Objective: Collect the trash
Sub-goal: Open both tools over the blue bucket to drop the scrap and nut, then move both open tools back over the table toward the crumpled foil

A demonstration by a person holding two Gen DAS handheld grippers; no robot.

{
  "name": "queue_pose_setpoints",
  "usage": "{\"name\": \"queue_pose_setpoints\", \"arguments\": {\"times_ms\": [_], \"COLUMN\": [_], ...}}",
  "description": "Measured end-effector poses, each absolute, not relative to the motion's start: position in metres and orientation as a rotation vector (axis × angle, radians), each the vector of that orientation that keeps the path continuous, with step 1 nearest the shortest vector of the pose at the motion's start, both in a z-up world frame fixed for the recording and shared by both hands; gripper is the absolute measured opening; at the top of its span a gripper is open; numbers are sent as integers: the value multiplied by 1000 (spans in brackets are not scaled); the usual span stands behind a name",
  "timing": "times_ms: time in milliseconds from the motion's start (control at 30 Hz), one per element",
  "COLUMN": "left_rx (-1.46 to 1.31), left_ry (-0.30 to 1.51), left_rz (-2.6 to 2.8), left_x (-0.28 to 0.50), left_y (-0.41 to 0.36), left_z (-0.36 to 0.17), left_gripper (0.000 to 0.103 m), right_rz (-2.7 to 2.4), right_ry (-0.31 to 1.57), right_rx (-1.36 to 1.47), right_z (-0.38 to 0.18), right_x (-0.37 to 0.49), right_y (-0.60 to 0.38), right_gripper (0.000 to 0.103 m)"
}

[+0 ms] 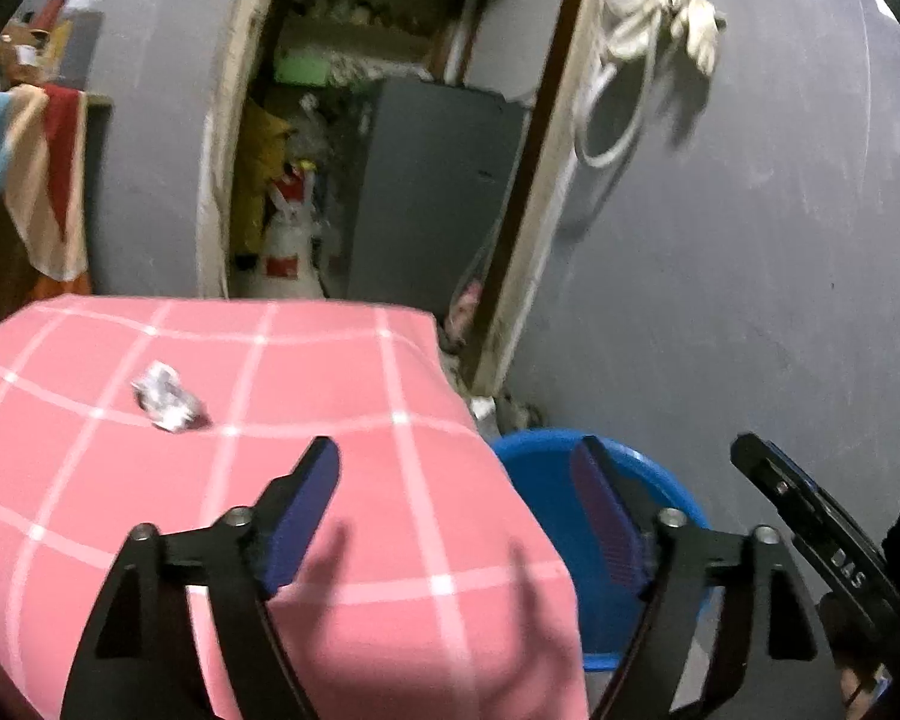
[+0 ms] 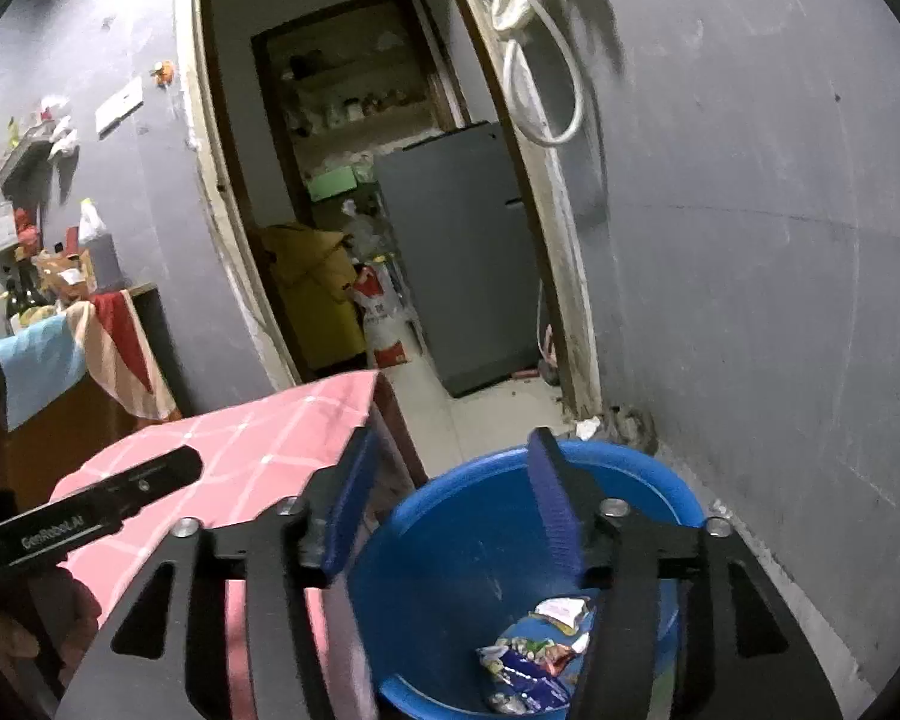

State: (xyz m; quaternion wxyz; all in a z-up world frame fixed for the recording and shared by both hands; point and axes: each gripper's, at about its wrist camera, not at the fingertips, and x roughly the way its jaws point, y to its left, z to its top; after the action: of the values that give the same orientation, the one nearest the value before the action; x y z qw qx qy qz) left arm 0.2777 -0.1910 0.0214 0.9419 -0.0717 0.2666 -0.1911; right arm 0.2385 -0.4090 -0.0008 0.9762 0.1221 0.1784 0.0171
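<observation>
Nearest in the right wrist view, the right gripper (image 2: 453,501) hangs over a blue basin (image 2: 660,480) that stands on the floor by the grey wall (image 2: 750,240). Its jaws stand wide with nothing between them. In the bottom of the basin lie crumpled snack wrappers (image 2: 531,660), blue, white and red, below the jaws and towards the right finger. Left of the basin, just beside it, a pink checked cloth (image 2: 252,444) covers the tabletop and drapes over its edge.

In the left wrist view the left gripper (image 1: 459,468) is held above the near right corner of the same pink cloth (image 1: 210,480). Its jaws are also wide and empty; the left blue pad (image 1: 300,522) is over the cloth and the right one over the rim of the basin (image 1: 540,450). A crumpled ball of foil-like paper (image 1: 165,399) lies on the tabletop, farther away and to the left of these jaws, apart from both pads. The right gripper's black finger (image 1: 822,516) shows at the right edge.

Farther back, an open doorway (image 2: 354,180) shows a grey fridge (image 2: 456,252) and a red and white sack (image 2: 384,312). A white cord (image 2: 540,60) hangs on the wall to the doorway's right.
</observation>
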Motion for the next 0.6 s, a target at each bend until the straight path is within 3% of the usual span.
{"name": "queue_pose_setpoints", "arguments": {"times_ms": [67, 167, 300, 600], "left_rx": [-151, -136, -115, -115], "left_ry": [502, 433, 365, 264], "left_rz": [-376, -343, -310, -245], "left_x": [272, 262, 250, 230], "left_y": [-181, -169, -153, -115], "left_z": [29, 40, 49, 59], "left_gripper": [91, 98, 99, 100], "right_rz": [44, 55, 76, 138], "right_ry": [334, 306, 265, 134], "right_rx": [238, 217, 202, 148], "right_z": [5, 13, 23, 48], "right_x": [235, 233, 229, 216], "right_y": [-403, -393, -379, -344], "right_gripper": [82, 86, 103, 103]}}
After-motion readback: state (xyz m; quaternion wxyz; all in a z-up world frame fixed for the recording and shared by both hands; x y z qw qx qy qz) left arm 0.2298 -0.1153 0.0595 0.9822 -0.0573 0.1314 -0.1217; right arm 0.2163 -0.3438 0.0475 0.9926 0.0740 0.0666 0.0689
